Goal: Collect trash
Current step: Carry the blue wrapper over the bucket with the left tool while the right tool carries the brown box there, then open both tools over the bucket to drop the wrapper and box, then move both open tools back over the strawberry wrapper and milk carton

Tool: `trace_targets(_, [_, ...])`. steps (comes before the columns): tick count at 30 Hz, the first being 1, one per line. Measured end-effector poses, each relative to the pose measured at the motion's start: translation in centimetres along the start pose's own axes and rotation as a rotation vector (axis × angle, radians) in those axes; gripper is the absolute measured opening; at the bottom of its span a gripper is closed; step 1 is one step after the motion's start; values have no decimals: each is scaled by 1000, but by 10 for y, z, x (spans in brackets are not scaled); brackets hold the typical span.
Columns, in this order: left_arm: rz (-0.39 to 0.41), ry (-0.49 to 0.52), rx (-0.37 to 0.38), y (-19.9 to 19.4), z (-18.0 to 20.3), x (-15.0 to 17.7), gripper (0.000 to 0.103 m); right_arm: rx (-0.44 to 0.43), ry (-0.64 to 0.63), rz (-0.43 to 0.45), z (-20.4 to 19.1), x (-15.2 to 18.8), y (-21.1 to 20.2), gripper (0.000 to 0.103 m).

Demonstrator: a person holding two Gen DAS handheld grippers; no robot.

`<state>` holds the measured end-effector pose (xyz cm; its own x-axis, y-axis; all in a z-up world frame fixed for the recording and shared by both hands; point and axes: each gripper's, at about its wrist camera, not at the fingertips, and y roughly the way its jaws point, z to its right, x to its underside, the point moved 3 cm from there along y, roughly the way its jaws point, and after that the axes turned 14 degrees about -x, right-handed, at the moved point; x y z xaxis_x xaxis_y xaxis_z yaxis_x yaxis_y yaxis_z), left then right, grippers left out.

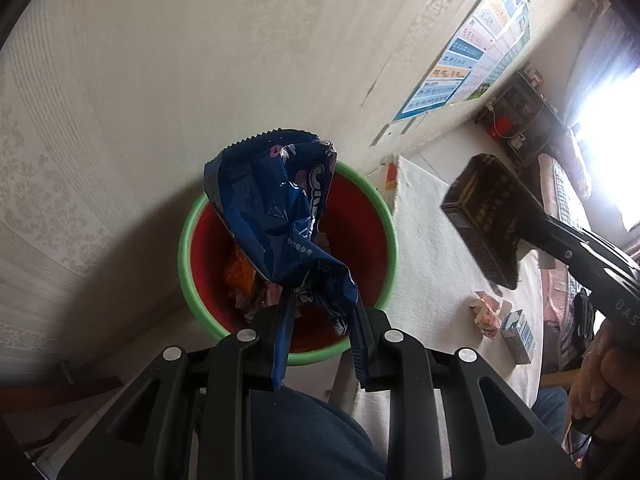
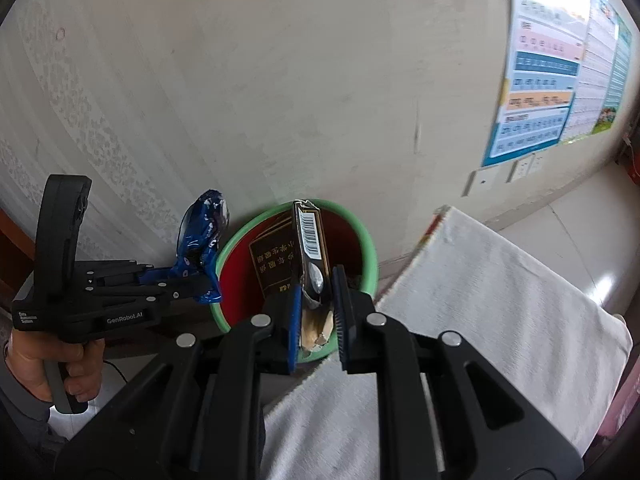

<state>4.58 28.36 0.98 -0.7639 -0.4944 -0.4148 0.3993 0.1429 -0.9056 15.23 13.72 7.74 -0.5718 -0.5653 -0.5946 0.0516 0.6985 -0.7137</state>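
A red bin with a green rim (image 1: 188, 248) stands on the floor against the wall, with orange and pink scraps inside; it also shows in the right wrist view (image 2: 370, 256). My left gripper (image 1: 322, 312) is shut on a crumpled blue snack wrapper (image 1: 276, 208) and holds it above the bin; both show in the right wrist view, the gripper (image 2: 208, 286) and the wrapper (image 2: 202, 236), at the bin's left rim. My right gripper (image 2: 318, 308) is shut on a dark flat box (image 2: 290, 254) over the bin; the box also shows in the left wrist view (image 1: 486, 216), right of the bin.
A table with a white cloth (image 1: 436, 248) is right of the bin, also in the right wrist view (image 2: 492, 300). On it lie a crumpled pink paper (image 1: 486, 312) and a small white and blue box (image 1: 520, 336). A poster (image 2: 548, 80) hangs on the wall.
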Motion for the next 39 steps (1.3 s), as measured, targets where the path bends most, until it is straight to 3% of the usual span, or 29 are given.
trace_targets(15, [-40,4,27,22,-20,-15,24,-29,-17,-64,-8,-17,62,15])
trace_targets(18, [-50,21,40,27,-16,-16,28,-31,-12,-78,-8,-18,66,17])
trace_targets(20, [-57,30,36,30,-13,-15,42,-24,-7,-82,-6,-18,67,18])
trace_targets(23, [-67,26,33,34,-13,-11,52,-20,2,-77,-5,-19,66,29])
trace_targets(25, [-67,21,24,35,-13,-9,60,-12,9,-69,-4,-18,64,51])
trace_targets(29, [-57,12,12,32,-17,-7,70,-7,23,-58,-3,-20,60,56])
trace_targets(31, [-46,6,8,29,-18,-8,75,-4,26,-51,-4,-20,56,68])
trace_targets(35, [-20,2,-1,21,-18,-9,87,13,34,-31,-3,-17,41,75])
trace_targets(39, [-3,19,0,15,-8,-9,90,45,61,-10,5,-6,20,82])
